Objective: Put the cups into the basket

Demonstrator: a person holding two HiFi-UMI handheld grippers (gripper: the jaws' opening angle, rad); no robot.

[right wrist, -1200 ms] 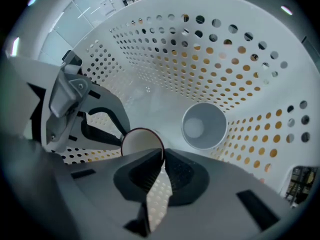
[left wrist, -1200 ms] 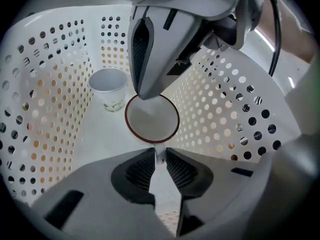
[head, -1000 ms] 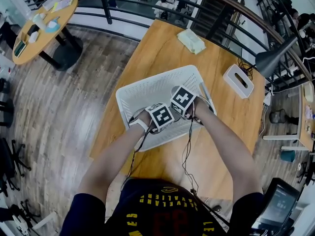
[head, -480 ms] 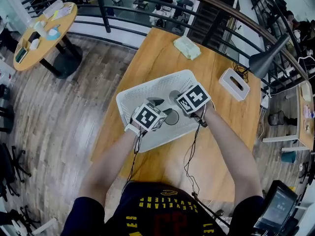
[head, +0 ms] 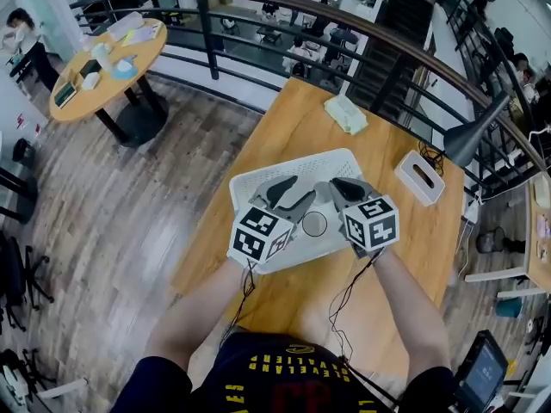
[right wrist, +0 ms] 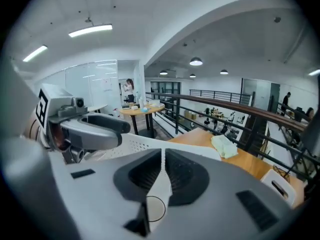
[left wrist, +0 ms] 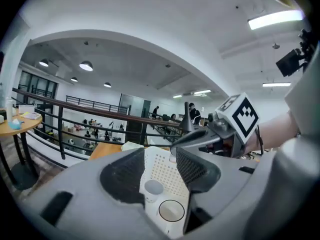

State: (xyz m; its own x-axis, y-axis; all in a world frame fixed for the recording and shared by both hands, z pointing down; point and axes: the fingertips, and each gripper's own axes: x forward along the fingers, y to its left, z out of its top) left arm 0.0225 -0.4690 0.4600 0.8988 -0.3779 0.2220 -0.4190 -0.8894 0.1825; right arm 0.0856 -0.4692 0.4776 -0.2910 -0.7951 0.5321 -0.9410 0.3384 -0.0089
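Small cup (left wrist: 153, 189) and second cup (left wrist: 171, 210) sit side by side in the white basket (head: 258, 172) on the wooden table (head: 293, 119). Left gripper (head: 290, 194) hangs over it, jaws apart, empty. Right gripper (head: 346, 188) alongside: its jaws have just been closing, now nearly together, nothing between them.

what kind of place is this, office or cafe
Probably a mezzanine in an open office or shared workspace: a curved railing overlooks desks on a lower level, and a cluttered round table stands nearby.
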